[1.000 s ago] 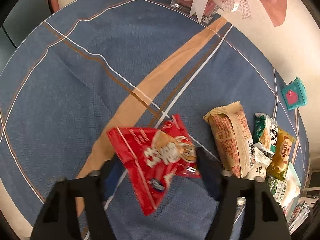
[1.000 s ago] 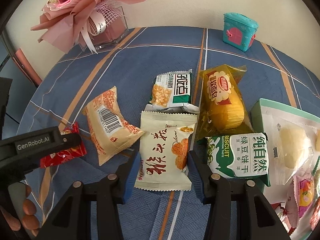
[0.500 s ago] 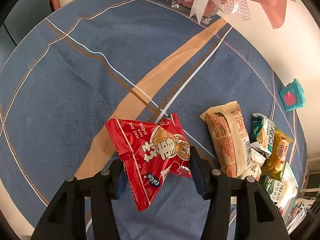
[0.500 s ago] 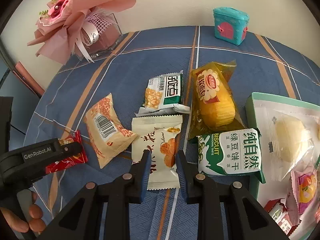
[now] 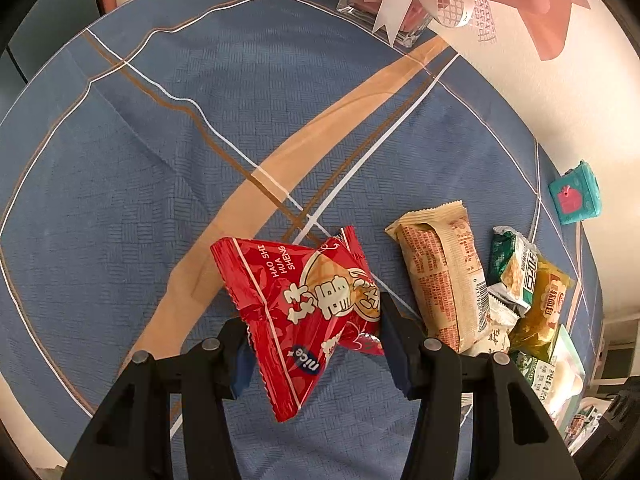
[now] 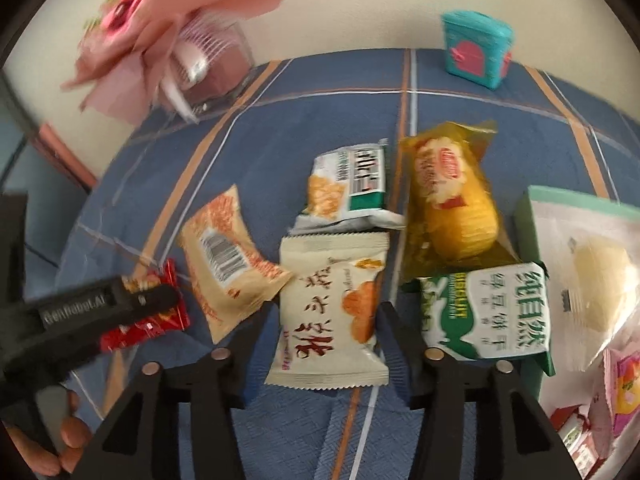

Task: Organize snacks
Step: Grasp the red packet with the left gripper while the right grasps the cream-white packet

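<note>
My left gripper is shut on a red snack packet and holds it above the blue tablecloth; the packet also shows in the right wrist view. My right gripper is shut on a cream snack packet with an orange picture, lifted slightly. Beside it lie a beige barcode packet, a green-white packet, a yellow cake packet and a green biscuit packet.
A green tray with more wrapped snacks sits at the right. A pink bouquet in a glass box and a teal toy box stand at the table's far side by the wall.
My left gripper closed on the red packet and lifted it. My right gripper closed on the cream packet and raised it; the right view is motion-blurred now.
</note>
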Demonstrator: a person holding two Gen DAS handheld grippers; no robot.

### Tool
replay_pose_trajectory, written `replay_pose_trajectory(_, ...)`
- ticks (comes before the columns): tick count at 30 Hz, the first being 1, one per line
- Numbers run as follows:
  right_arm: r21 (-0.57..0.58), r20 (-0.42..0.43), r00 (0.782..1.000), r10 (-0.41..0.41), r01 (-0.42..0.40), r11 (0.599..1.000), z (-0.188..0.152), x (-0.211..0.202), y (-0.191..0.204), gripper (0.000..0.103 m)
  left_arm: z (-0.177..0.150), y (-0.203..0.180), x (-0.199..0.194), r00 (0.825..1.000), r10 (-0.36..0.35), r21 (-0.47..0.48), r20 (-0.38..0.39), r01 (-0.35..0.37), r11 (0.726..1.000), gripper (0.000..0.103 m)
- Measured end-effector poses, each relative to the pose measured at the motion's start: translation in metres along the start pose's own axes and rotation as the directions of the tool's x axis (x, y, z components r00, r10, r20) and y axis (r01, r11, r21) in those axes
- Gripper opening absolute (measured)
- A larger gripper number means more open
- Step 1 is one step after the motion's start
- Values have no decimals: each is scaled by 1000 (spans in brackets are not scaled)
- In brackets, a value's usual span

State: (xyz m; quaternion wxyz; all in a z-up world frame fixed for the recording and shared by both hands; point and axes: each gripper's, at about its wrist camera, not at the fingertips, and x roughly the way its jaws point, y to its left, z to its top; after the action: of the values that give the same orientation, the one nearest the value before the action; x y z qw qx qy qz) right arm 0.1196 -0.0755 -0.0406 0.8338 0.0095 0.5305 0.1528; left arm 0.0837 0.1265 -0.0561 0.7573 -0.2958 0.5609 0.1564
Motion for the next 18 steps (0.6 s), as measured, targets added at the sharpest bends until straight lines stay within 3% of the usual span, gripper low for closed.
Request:
replay_pose_trajectory(3, -84, -7, 998, -69, 69, 994, -2, 6, 15, 58, 0, -1, 1, 1000, -2, -2, -1, 2, 1000, 56)
replay_pose_trajectory(8, -104, -11, 994, -107, 105, 989, -5, 12, 19, 57, 0, 0, 0, 1000, -1, -1, -1, 1, 1000, 56)
replay_pose_trajectory(18, -55, 43, 996, -77, 79, 995, -7, -18, 10, 54, 0, 0, -17, 999, -27, -15, 43, 27, 1000, 54)
